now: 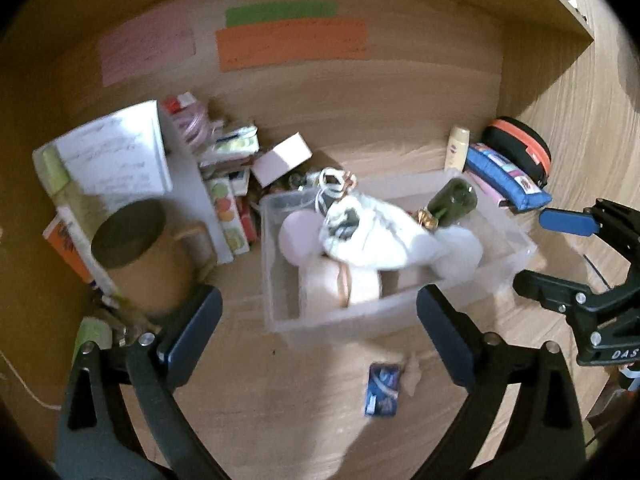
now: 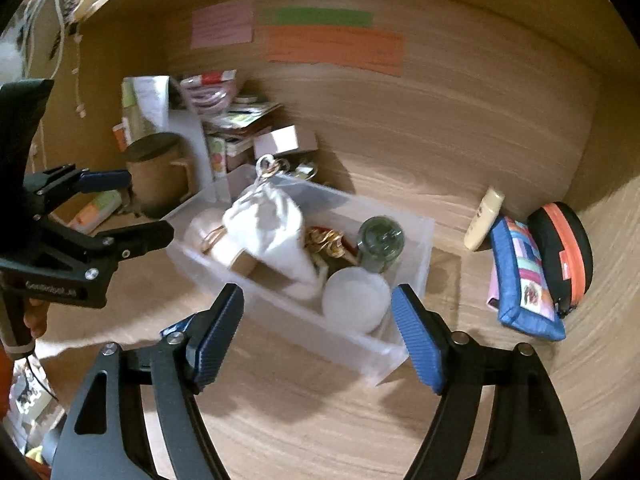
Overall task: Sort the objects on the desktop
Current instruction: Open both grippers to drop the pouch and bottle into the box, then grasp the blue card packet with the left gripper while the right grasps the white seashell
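A clear plastic bin point(image 1: 280, 312) point(image 2: 416, 240) stands on the wooden desk, holding a white drawstring pouch point(image 1: 372, 228) point(image 2: 272, 224), a green glass bottle point(image 1: 454, 200) point(image 2: 380, 244), a white ball point(image 2: 356, 300) and pale rolls point(image 1: 332, 284). My left gripper point(image 1: 320, 328) is open and empty just in front of the bin. My right gripper point(image 2: 318, 332) is open and empty over the bin's near corner. A small blue packet point(image 1: 382, 390) lies on the desk between the left gripper's fingers. Each gripper also shows in the other's view.
A brown mug point(image 1: 148, 256) point(image 2: 160, 176), books and small boxes point(image 1: 228, 184) crowd the left back corner. A cream tube point(image 2: 482, 220), a blue pencil case point(image 2: 524, 284) and a black-and-orange pouch point(image 2: 560, 252) lie at the right. Coloured paper strips point(image 1: 292, 40) hang on the back wall.
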A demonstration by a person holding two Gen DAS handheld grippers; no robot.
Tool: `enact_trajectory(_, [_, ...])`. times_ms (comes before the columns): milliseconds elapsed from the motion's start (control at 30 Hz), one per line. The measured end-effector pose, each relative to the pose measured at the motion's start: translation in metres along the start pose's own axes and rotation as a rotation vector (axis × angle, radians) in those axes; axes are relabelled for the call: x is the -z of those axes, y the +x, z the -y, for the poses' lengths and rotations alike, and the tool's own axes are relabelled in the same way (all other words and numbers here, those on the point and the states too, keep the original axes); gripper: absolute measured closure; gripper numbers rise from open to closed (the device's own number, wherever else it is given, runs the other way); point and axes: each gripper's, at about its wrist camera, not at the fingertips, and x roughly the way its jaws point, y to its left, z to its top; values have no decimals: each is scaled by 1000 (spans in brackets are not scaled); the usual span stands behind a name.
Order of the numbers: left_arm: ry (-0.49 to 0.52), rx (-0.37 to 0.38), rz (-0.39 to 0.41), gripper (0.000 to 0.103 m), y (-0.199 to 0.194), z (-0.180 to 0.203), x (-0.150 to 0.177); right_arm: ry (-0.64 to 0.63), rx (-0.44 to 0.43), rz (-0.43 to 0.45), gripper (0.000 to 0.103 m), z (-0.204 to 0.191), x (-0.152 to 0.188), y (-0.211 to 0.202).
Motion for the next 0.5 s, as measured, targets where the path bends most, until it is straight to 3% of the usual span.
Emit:
enact_trajectory(367, [-41, -4, -90, 4, 10, -16, 50, -31, -95, -90, 30, -43, 36, 29])
enact_trajectory(500, [-68, 27, -113, 4, 13, -24, 67, -79, -137, -126, 31, -61, 45, 44])
